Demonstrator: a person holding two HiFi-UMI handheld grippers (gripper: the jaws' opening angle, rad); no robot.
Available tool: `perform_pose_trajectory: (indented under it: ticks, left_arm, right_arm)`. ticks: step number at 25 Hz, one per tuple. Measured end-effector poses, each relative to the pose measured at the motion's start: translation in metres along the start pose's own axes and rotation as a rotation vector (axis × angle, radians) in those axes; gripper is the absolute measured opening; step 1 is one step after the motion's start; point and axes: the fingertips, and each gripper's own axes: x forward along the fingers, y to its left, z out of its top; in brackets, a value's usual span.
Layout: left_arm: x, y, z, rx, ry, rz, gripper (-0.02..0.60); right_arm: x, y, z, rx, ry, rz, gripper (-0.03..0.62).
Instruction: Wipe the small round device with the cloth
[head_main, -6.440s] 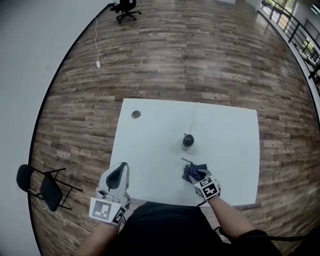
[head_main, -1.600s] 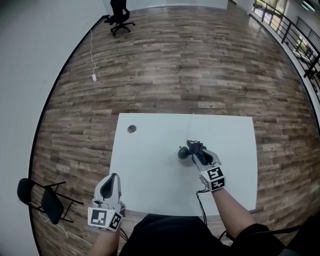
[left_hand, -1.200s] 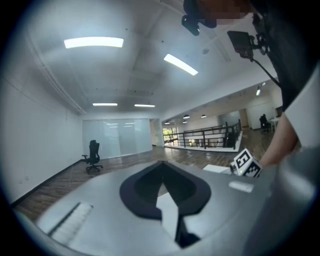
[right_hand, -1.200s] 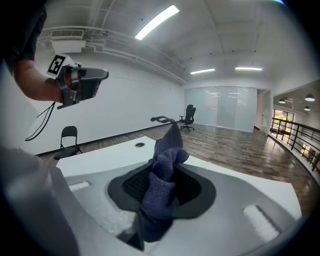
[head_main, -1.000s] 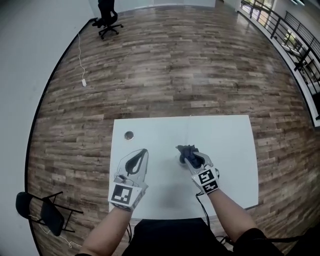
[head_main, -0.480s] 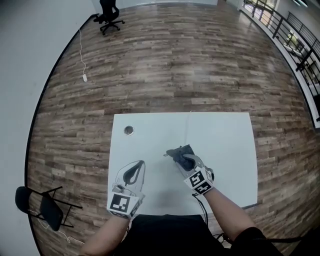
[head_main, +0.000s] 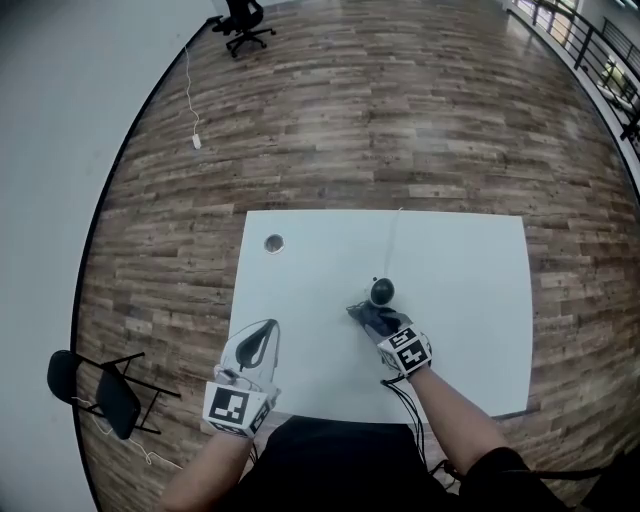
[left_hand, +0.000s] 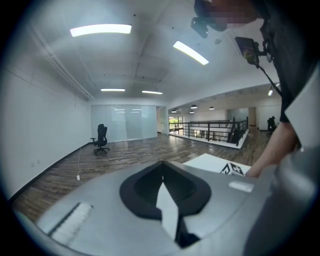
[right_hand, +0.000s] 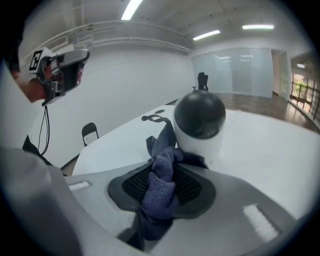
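In the head view, the small round device is standing near the middle of the white table, black dome up, with a thin cable running from it toward the far edge. The right gripper is reaching in from the near side, just short of the device, and is pinching the dark blue cloth. The bunched cloth is lying between the jaw tips and the device's near side. The left gripper is hovering over the table's near left part, well apart from the device, with its jaws pressed together. A round hole is showing near the far left corner, and a folding chair is standing on the wood floor to the left.

In the left gripper view, the left gripper is pointing out across the room with its jaws meeting at the tips and gripping nothing. A corner of the table is showing to the right.

In the right gripper view, the right gripper is clamping the cloth, which is bulging up out of the jaws. The device is sitting directly ahead of the tips, and the cloth's upper fold is pressing against the left side of its white base. The left gripper is hanging at upper left.
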Motion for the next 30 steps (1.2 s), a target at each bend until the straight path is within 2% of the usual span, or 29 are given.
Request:
perform_pose_trajectory:
  ticks: [2, 4, 6, 8, 9, 11, 13, 15, 20, 30]
  left_arm:
    - [-0.005, 0.003, 0.000, -0.003, 0.002, 0.018, 0.008]
    - [-0.007, 0.007, 0.005, -0.012, -0.009, 0.043, 0.008]
    - [-0.006, 0.007, 0.009, -0.019, -0.032, 0.050, 0.008]
    - [-0.004, 0.004, 0.011, -0.023, -0.048, 0.050, 0.008]
    - [-0.004, 0.002, 0.012, -0.022, -0.052, 0.049, 0.008]
    - [-0.003, -0.002, 0.013, -0.017, -0.053, 0.044, 0.006]
    - [-0.004, -0.004, 0.014, -0.010, -0.046, 0.042, 0.006]
    - [-0.007, -0.003, 0.014, -0.006, -0.041, 0.050, 0.008]
    - [-0.013, 0.002, 0.011, -0.021, -0.035, 0.082, 0.006]
    - [-0.014, -0.004, 0.008, -0.030, -0.021, 0.085, 0.008]
  right_arm:
    - [-0.004, 0.006, 0.001, 0.002, -0.019, 0.024, 0.112]
    - [-0.025, 0.023, 0.036, -0.116, -0.137, 0.038, 0.112]
    - [-0.057, 0.033, 0.089, -0.268, -0.301, -0.003, 0.112]
    - [-0.080, 0.027, 0.132, -0.375, -0.401, -0.091, 0.112]
    - [-0.084, 0.020, 0.145, -0.405, -0.410, -0.129, 0.112]
    - [-0.073, 0.005, 0.150, -0.425, -0.359, -0.166, 0.112]
    - [-0.054, -0.007, 0.137, -0.421, -0.270, -0.172, 0.112]
    - [-0.047, -0.012, 0.126, -0.409, -0.236, -0.175, 0.113]
    - [-0.058, -0.022, 0.113, -0.312, -0.291, -0.220, 0.112]
    - [-0.071, -0.035, 0.097, -0.069, -0.362, -0.184, 0.112]
